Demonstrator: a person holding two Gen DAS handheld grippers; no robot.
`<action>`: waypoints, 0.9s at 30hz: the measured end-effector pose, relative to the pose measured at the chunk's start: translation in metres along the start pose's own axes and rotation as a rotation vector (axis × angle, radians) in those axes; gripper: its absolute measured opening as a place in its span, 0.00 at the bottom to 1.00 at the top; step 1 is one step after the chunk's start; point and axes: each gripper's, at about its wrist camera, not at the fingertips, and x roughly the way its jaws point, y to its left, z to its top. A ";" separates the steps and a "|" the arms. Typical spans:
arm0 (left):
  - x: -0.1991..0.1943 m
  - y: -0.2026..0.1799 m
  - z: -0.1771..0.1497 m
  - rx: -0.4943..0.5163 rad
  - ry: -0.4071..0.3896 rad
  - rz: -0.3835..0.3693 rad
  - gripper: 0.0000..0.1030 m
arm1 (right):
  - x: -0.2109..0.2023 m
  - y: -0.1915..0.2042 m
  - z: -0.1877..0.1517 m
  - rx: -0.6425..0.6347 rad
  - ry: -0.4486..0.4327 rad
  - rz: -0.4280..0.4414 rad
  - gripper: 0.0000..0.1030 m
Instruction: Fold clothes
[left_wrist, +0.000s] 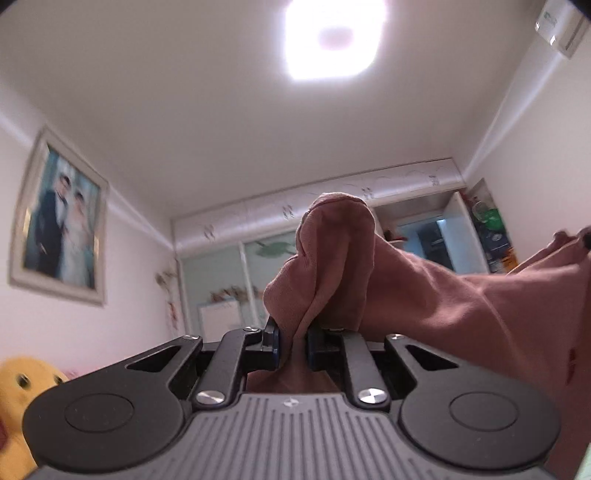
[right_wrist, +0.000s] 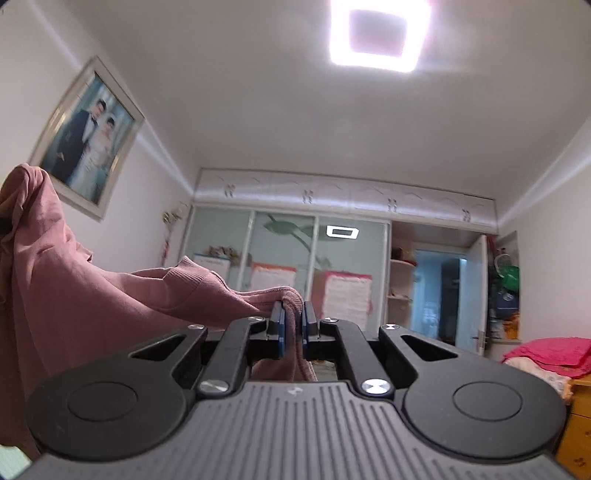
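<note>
A dusty-pink sweatshirt (left_wrist: 424, 295) hangs stretched in the air between both grippers. My left gripper (left_wrist: 293, 345) is shut on a thick bunch of its fabric, which bulges up above the fingers and runs off to the right. In the right wrist view the same sweatshirt (right_wrist: 74, 288) spreads to the left, with a ribbed cuff or hem lying across it. My right gripper (right_wrist: 293, 330) is shut on a ribbed edge of the garment. Both grippers point slightly upward toward the far wall. The lower part of the garment is hidden below the grippers.
A wardrobe with glass sliding doors (right_wrist: 288, 254) fills the far wall, an open door (right_wrist: 476, 295) to its right. A framed photo (right_wrist: 88, 140) hangs on the left wall. A yellow plush toy (left_wrist: 22, 384) sits low left; a pink blanket (right_wrist: 550, 350) and wooden cabinet (right_wrist: 576, 424) sit low right.
</note>
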 end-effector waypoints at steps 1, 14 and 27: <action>0.002 0.003 -0.002 -0.001 0.013 0.008 0.15 | 0.001 0.003 0.001 0.001 -0.004 0.009 0.07; 0.128 -0.039 -0.205 0.044 0.524 0.034 0.15 | 0.133 0.053 -0.131 0.081 0.340 0.078 0.07; 0.056 -0.046 -0.387 0.045 1.009 0.022 0.63 | 0.121 0.114 -0.348 0.397 0.909 0.161 0.35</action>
